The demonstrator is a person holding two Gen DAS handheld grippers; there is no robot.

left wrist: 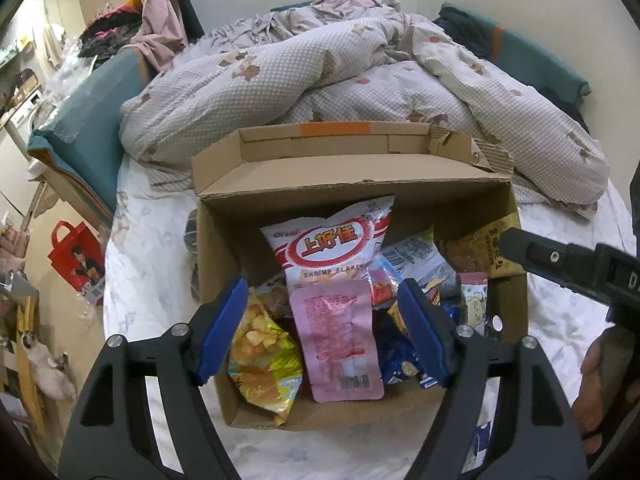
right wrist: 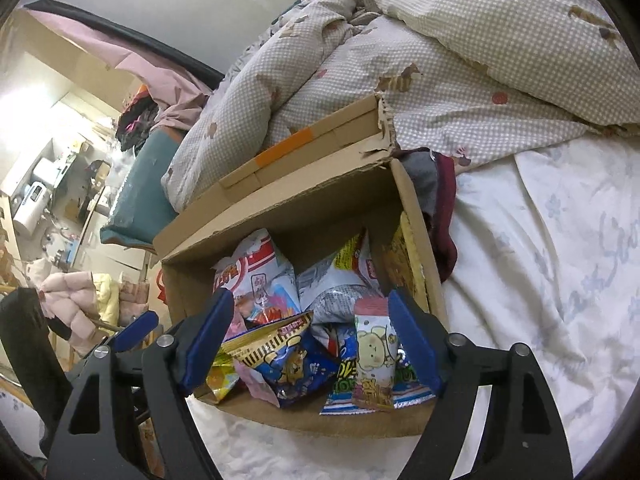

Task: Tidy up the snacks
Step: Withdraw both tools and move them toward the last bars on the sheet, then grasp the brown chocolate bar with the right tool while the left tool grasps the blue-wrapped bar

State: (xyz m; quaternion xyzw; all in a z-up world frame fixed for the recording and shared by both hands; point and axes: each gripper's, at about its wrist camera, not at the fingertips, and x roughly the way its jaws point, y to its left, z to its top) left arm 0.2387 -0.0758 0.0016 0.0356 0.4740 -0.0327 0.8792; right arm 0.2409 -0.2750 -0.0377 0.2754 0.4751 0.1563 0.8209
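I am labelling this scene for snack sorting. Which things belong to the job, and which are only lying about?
For the job:
- box
- shrimp flakes bag
- pink packet
- yellow chips bag
- bear packet
- left gripper, open
- right gripper, open

Lying about:
- duvet
- red bag
- pink jacket

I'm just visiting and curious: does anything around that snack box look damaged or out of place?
Yes. The brown cardboard box has a torn, ragged far-right flap corner, showing its corrugation. It sits on a bed beside a rumpled checked duvet, and its snack packets lie jumbled. Both claws are open.
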